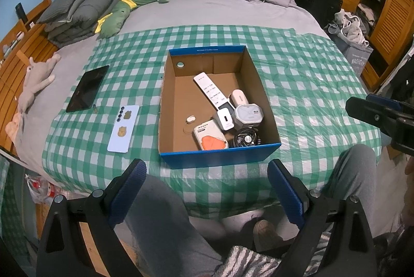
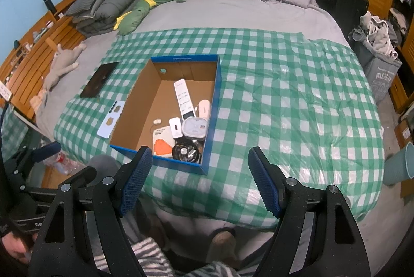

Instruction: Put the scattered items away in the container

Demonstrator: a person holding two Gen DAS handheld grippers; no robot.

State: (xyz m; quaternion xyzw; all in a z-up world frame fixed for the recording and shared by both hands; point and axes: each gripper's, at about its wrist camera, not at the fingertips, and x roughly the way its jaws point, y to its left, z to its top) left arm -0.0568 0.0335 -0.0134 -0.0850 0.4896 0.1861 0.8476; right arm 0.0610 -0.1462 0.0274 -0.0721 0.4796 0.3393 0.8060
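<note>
blue box [image 1: 220, 155], remote [image 1: 211, 90] inside, fan [image 1: 246, 139]

Open blue cardboard box [image 1: 218, 155] before me holds a white remote [image 1: 211, 90], clock [image 1: 248, 114], charger [image 1: 225, 119], fan [image 1: 245, 139], and power bank [image 1: 209, 138]. A phone [image 1: 123, 128] and tablet [image 1: 88, 88] lie flat left of it, on the bed.

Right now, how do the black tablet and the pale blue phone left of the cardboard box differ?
The black tablet is dark and plain; the pale blue phone is light and shows a row of camera lenses plus two orange stickers. The tablet is larger than the phone. The tablet lies farther from the blue-sided cardboard box, at the edge of the green checked cloth; the phone lies nearer the box. Both are flat on the cloth, outside the box, untouched.
</note>
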